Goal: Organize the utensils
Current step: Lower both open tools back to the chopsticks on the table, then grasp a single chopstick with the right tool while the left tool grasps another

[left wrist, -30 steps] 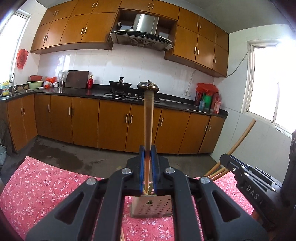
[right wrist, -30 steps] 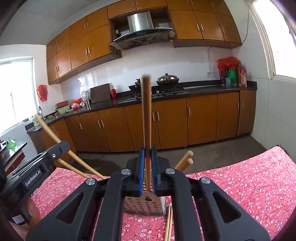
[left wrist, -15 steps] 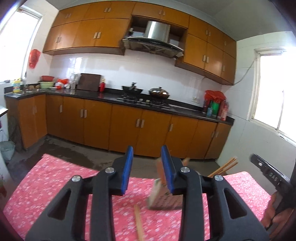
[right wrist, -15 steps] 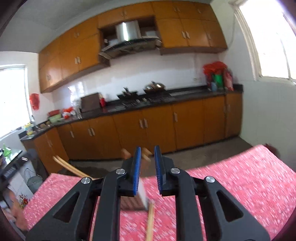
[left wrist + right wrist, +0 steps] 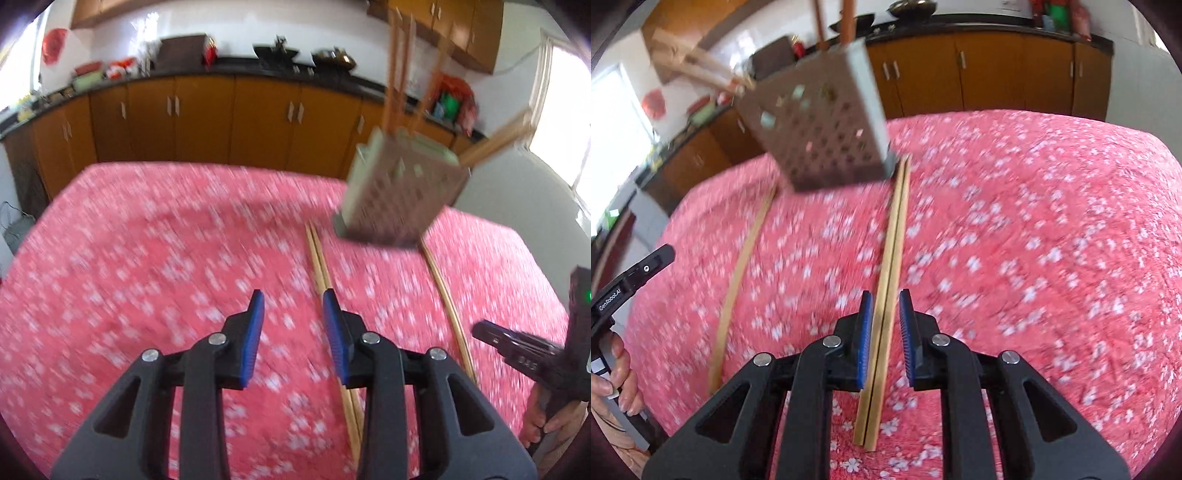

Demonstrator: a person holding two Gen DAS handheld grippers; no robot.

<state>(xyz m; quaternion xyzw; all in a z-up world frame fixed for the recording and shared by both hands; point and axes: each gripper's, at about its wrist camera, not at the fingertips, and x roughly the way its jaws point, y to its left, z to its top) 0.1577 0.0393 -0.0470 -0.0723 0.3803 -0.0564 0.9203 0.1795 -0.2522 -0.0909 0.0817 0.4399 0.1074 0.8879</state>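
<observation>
Right wrist view: on the pink floral tablecloth [image 5: 1034, 221], just in front of the perforated holder [image 5: 820, 122], a chopstick pair [image 5: 892, 258] lies between the right gripper's [image 5: 886, 332] released pads, so clenching off-centre might catch only one chopstick.

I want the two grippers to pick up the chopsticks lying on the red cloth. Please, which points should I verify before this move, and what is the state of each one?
1. Right gripper open: ok.
2. Chopstick pair lying between its fingers: ok, pads not pressing.
3. Left gripper open: ok.
4. Other chopsticks centred in the left gripper's gap: not ok, they run under one finger.
5. Holder standing on the cloth, clear of both grippers: ok.
6. Free room inside the holder: cannot tell, the view is blurred.
</observation>
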